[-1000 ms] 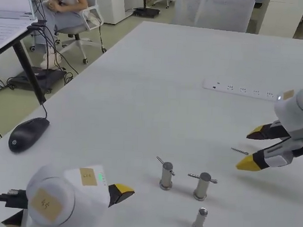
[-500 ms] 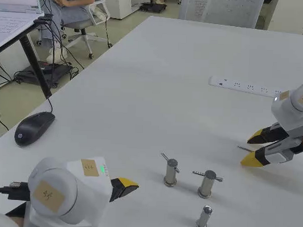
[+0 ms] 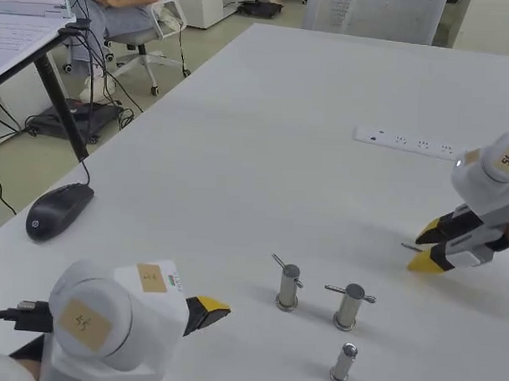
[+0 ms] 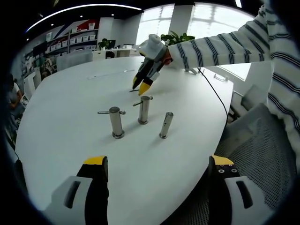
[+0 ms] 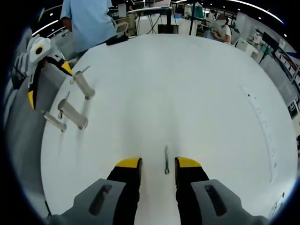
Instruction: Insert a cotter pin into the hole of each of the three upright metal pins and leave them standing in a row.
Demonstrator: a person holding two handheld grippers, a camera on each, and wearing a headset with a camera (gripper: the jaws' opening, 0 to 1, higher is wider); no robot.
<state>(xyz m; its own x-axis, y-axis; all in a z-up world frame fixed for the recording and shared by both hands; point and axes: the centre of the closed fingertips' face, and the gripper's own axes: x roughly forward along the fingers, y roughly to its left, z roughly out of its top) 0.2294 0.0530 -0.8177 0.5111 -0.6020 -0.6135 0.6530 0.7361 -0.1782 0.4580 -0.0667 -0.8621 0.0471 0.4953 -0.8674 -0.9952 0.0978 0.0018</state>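
jaws of the right gripper (image 5: 158,162) stand narrowly apart, the cotter pin (image 5: 166,161) lying untouched between them.

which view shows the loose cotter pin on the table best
Right gripper view: the cotter pin lies full length between the right gripper's open jaws. Head view and left gripper view show a thin sliver by its tips.

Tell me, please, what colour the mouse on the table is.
Black; the mouse shows best in the head view.
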